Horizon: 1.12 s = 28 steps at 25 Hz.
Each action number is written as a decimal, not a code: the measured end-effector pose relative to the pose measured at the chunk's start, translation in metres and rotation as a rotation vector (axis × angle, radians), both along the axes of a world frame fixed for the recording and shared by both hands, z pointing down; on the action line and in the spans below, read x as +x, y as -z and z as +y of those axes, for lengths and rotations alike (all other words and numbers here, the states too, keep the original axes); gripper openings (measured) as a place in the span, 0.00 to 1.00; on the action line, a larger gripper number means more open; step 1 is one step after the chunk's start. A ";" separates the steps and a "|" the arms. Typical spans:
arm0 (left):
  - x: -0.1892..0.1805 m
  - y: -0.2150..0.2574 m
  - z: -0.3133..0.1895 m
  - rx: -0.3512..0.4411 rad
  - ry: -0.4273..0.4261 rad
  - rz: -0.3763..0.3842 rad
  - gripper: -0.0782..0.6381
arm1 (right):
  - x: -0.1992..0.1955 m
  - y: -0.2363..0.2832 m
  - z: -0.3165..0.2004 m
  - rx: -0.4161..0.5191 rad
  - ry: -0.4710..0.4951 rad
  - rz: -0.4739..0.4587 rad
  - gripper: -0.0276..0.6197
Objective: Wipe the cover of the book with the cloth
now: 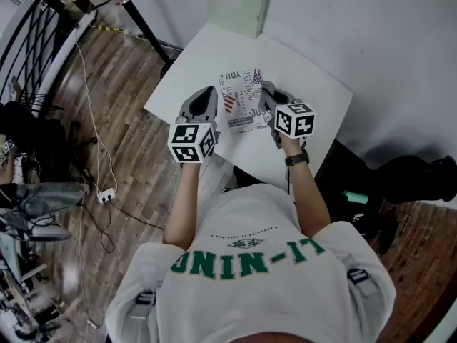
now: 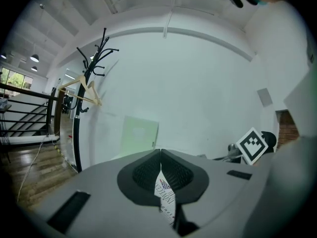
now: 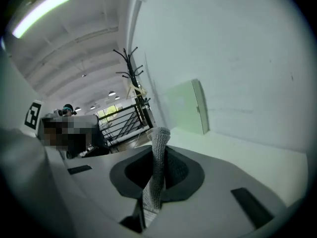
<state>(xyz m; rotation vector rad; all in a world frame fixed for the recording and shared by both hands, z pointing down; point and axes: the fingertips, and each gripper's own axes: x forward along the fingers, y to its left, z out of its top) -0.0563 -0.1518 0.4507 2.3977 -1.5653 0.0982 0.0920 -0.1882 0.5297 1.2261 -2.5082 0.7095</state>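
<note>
Two things are gripped. Your left hand-held gripper is clamped on the left edge of the book, which lies on the white surface. Your right hand-held gripper, at the book's right edge, pinches the grey knitted cloth.

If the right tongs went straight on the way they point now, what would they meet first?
Most likely the pale green box standing at the wall, almost dead ahead of the right tongs, which are shut on the cloth. Depth is unclear; they might just miss it and reach the wall.
</note>
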 end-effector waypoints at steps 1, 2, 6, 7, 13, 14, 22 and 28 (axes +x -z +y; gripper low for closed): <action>-0.002 0.007 -0.002 0.017 0.005 -0.012 0.13 | -0.006 0.021 -0.004 0.050 -0.005 -0.015 0.10; -0.005 0.015 -0.004 0.034 0.011 -0.023 0.13 | -0.011 0.042 -0.007 0.096 -0.013 -0.033 0.10; -0.016 0.042 -0.004 0.083 0.042 -0.035 0.13 | -0.023 0.114 -0.003 0.272 -0.042 -0.047 0.10; -0.019 0.048 -0.002 0.094 0.051 -0.038 0.13 | -0.025 0.128 -0.001 0.313 -0.053 -0.041 0.10; -0.031 0.083 0.010 0.185 0.110 -0.115 0.13 | -0.027 0.177 0.016 0.522 -0.192 0.015 0.10; -0.032 0.088 0.012 0.194 0.116 -0.118 0.13 | -0.029 0.176 0.019 0.525 -0.202 0.033 0.10; -0.041 0.093 0.023 0.206 0.135 -0.113 0.13 | -0.044 0.164 0.032 0.478 -0.187 0.052 0.10; -0.042 0.086 0.032 0.193 0.131 -0.097 0.13 | -0.048 0.164 0.042 0.467 -0.171 0.055 0.10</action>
